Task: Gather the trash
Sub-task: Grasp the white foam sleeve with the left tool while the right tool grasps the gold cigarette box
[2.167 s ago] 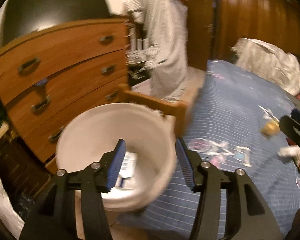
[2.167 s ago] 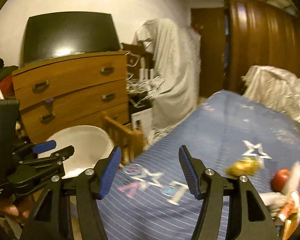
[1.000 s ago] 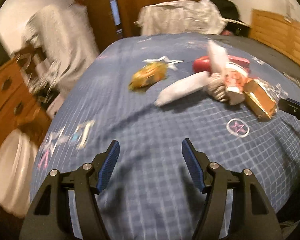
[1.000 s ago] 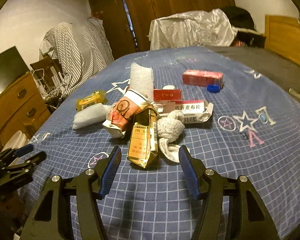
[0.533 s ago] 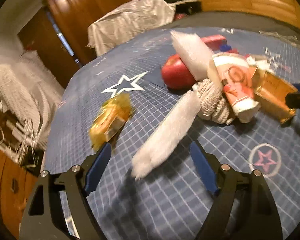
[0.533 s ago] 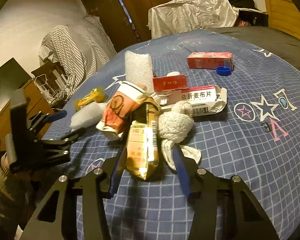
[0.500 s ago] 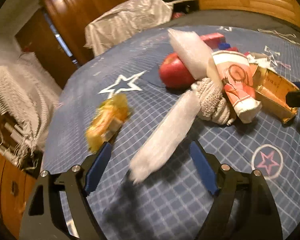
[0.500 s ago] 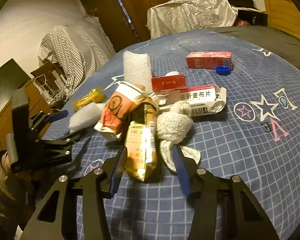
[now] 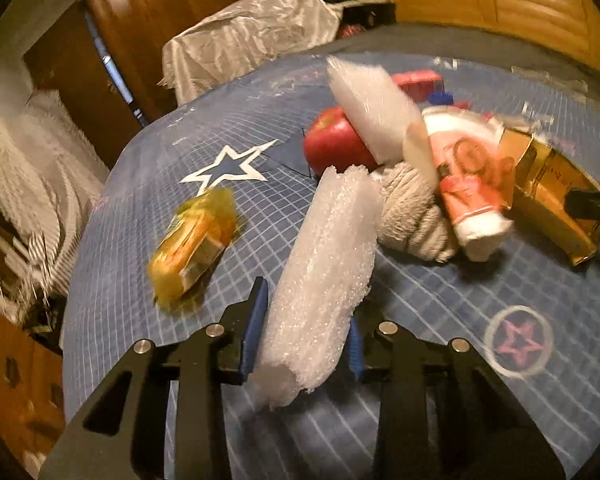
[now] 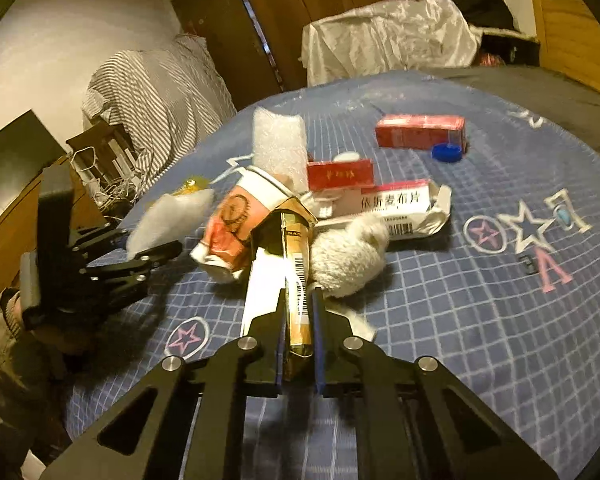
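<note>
Over at nine o'clock on the blue grid-patterned bedspread (image 9: 148, 184), a crinkled yellow snack wrapper (image 9: 194, 240), lying alone. Just right of it, left gripper (image 9: 302, 332) with blue-padded fingers (image 9: 256, 320) pinching the near end of a long white foam-wrap roll (image 9: 324, 268), far end aimed at twelve o'clock toward a red apple (image 9: 336, 146). Past centre, the trash heap: grey-white balled sock (image 10: 346, 256), pink-and-white paper cup (image 10: 230, 228) on its side, second white foam piece (image 10: 280, 146). Right gripper (image 10: 298, 340), fingers (image 10: 318, 344) clamped tight on a flattened gold carton (image 10: 294, 264). At one o'clock, a white medicine box (image 10: 396, 206), red cartons (image 10: 420, 132), blue bottle cap (image 10: 446, 153).
</note>
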Demonstrator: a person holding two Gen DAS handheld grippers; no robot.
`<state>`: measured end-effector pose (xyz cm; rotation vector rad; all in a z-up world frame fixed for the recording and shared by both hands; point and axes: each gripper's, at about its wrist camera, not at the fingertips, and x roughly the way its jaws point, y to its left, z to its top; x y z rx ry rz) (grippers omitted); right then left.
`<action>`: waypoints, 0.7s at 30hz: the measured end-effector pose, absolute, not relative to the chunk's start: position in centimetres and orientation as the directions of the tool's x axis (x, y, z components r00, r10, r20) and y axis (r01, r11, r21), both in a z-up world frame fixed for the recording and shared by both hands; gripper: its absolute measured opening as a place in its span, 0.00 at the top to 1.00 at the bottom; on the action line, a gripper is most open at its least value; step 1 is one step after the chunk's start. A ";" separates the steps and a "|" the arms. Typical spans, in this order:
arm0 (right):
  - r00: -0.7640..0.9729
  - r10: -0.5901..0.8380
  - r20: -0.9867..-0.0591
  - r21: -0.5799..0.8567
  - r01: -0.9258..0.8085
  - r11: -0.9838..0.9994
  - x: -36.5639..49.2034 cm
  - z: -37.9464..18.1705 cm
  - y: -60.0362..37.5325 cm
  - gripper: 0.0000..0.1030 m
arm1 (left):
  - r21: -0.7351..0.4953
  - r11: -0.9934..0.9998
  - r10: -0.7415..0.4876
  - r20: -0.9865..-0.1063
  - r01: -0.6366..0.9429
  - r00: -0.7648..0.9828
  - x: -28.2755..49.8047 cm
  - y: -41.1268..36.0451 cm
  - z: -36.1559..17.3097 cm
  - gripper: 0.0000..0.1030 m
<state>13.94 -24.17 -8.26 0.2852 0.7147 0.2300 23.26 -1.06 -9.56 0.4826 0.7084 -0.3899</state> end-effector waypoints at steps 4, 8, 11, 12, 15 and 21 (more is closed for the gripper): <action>0.770 0.281 -0.573 0.229 -0.179 0.957 11.7 -6.6 -22.7 0.89 | 0.222 0.852 -0.200 -0.698 0.473 0.688 20.6 0.4 -8.9 0.68; 0.785 0.190 -0.590 0.167 -0.112 0.980 11.9 -6.5 -23.2 0.88 | 0.225 0.855 -0.179 -0.718 0.468 0.673 19.0 0.8 -9.8 0.68; 0.795 0.148 -0.588 0.168 -0.060 0.984 11.5 -6.1 -24.7 0.87 | 0.203 0.871 -0.173 -0.726 0.448 0.665 19.4 1.5 -9.9 0.68; 0.803 0.135 -0.580 0.160 -0.050 0.986 11.2 -5.8 -25.0 0.87 | 0.191 0.878 -0.174 -0.727 0.439 0.664 19.7 1.7 -9.8 0.68; 0.829 0.157 -0.537 0.086 -0.131 0.988 9.7 -4.8 -23.6 0.87 | 0.156 0.894 -0.181 -0.730 0.419 0.659 20.5 2.2 -9.8 0.68; 0.870 0.194 -0.454 -0.169 -0.297 0.940 6.5 -3.9 -17.6 0.87 | 0.160 0.901 -0.163 -0.736 0.403 0.657 20.9 2.0 -10.3 0.68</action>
